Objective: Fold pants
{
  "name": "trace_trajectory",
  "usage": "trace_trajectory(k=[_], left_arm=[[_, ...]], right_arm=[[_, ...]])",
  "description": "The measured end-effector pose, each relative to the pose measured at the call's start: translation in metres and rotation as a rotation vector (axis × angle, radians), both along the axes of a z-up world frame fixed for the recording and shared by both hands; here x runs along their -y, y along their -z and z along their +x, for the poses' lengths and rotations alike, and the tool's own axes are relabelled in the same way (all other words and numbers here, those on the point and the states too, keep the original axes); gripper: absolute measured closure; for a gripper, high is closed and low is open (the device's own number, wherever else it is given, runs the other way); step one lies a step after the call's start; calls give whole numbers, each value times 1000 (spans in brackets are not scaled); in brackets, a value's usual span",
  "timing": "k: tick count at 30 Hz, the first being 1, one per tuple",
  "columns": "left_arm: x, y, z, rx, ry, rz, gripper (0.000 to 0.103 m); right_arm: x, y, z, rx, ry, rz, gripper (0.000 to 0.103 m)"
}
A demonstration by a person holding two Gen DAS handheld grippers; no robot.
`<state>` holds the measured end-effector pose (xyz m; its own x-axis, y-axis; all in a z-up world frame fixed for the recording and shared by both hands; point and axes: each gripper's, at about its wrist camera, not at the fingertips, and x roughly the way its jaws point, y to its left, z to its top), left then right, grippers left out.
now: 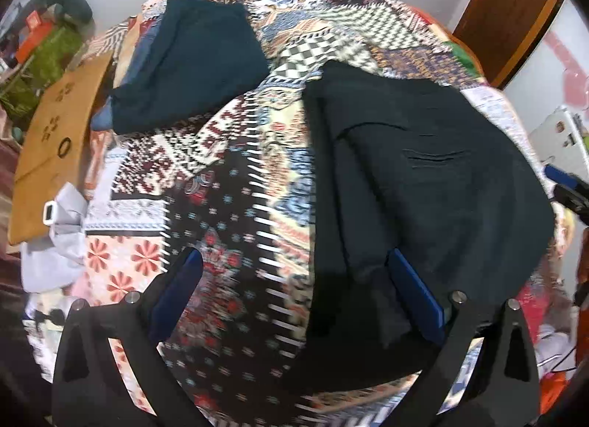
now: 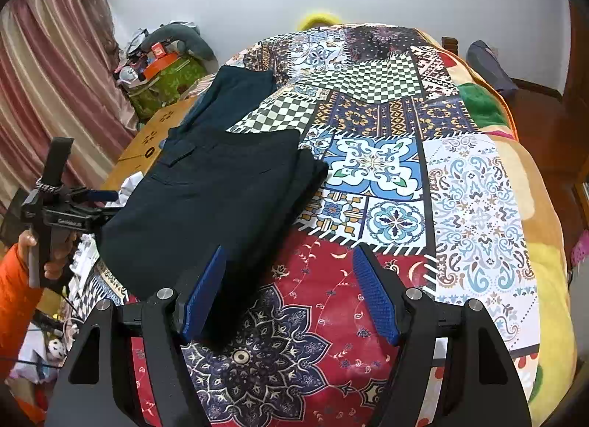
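Folded black pants [image 1: 423, 184] lie on the patterned bedspread [image 1: 221, 206]; in the right wrist view the pants [image 2: 217, 198] lie left of centre. My left gripper [image 1: 294, 261] is open and empty, its right finger over the near edge of the pants. My right gripper [image 2: 291, 261] is open and empty, its left finger above the near corner of the pants. The left gripper [image 2: 92, 195] also shows at the pants' left side, held by a hand in an orange sleeve.
A second folded dark garment [image 1: 191, 66] lies farther back on the bed; it also shows in the right wrist view [image 2: 235, 95]. A brown cardboard sheet [image 1: 55, 147] and white cloth [image 1: 62, 242] lie at the bed's left edge. Cluttered boxes [image 2: 162, 73] stand by the curtain.
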<state>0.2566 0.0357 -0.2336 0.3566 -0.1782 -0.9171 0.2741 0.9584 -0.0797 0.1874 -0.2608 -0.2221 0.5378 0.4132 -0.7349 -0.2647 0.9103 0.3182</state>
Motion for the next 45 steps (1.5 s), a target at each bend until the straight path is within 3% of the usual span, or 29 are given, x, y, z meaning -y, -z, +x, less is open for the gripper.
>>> trace_trajectory(k=[3,6,12,18,22,26,33,40,45], left_arm=[[5,-12,-1,44,-22,0,3],[8,-33,4,106,-30,-48,3],[30,-59,39,183,10,-47,8],[59,-39,82,111,90,-21,32],[64,-9,106,32,129,-4,43],[60,6,114,-22,136,-99,52],[61,9,112,20,136,-102,57],[66,15,105,63,91,-19,57],[69,9,104,74,110,19,55]], right_arm=[[-2,0,3,1,-15,-3,35],[-7,-1,10,10,-27,-8,35],[-14,-6,42,41,-24,-5,35],[-29,6,88,19,-44,-9,36],[-34,24,117,-50,-41,22,53],[-47,39,134,-101,-92,5,69],[-56,48,126,-37,-179,-129,88],[-59,60,127,-7,-171,-168,91],[-53,57,130,-47,-151,-132,90]])
